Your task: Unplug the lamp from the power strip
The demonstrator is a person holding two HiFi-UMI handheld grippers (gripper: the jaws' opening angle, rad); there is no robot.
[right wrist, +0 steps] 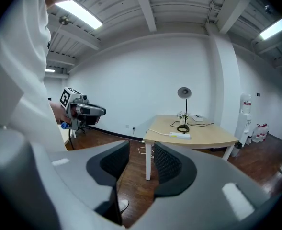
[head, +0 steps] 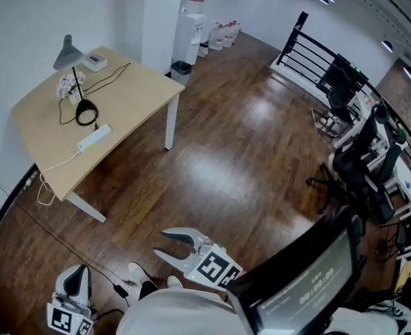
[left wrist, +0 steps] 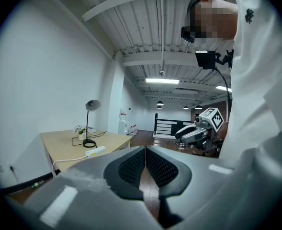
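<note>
Our left claw (head: 77, 276) is clenched, its jaws pressed together on nothing. Our right claw (head: 162, 244) is released, its jaws apart with only the wooden floor (head: 233, 152) showing between them. Far ahead of both claws and off to their left, the lamp (head: 76, 82) stands upright on the bench (head: 132, 89). We see the power strip (head: 94, 138) lying just beside the lamp's base, on the side nearer the claws. At this distance we cannot make out the plug.
</note>
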